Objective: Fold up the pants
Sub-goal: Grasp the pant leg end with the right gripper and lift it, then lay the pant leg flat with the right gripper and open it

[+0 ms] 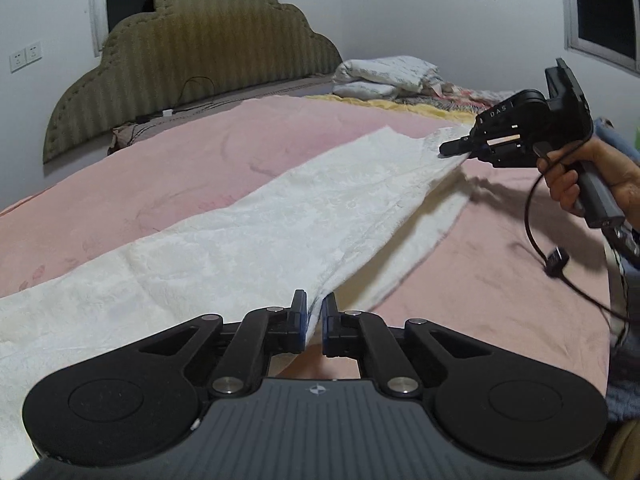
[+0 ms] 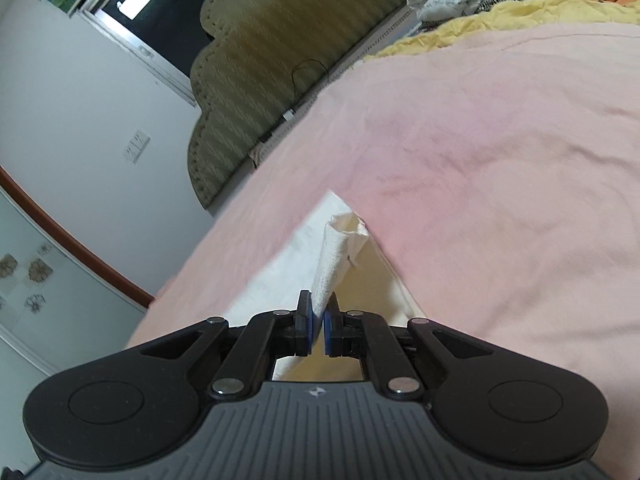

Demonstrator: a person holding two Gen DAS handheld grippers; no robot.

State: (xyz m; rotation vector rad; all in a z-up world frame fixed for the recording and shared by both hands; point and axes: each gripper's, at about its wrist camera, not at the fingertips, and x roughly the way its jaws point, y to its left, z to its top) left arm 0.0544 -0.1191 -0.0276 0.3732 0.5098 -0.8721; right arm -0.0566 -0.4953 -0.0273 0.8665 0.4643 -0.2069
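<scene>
White textured pants (image 1: 248, 232) lie stretched across a pink bedspread (image 1: 168, 168). In the left wrist view my left gripper (image 1: 314, 312) is shut on the near edge of the pants, cloth pinched between its blue pads. Farther right, my right gripper (image 1: 452, 147), held by a hand (image 1: 576, 184), is shut on the other end of the pants and lifts that edge off the bed. In the right wrist view the right gripper (image 2: 318, 318) clamps a bunched fold of the white pants (image 2: 340, 252), which trail away over the pink bedspread (image 2: 480, 160).
An olive padded headboard (image 1: 200, 52) stands at the bed's far end. Folded bedding and pillows (image 1: 384, 76) lie at the far right of the bed, with a yellow blanket (image 2: 520, 12) beside them. A black cable (image 1: 560, 264) hangs from the right gripper's handle.
</scene>
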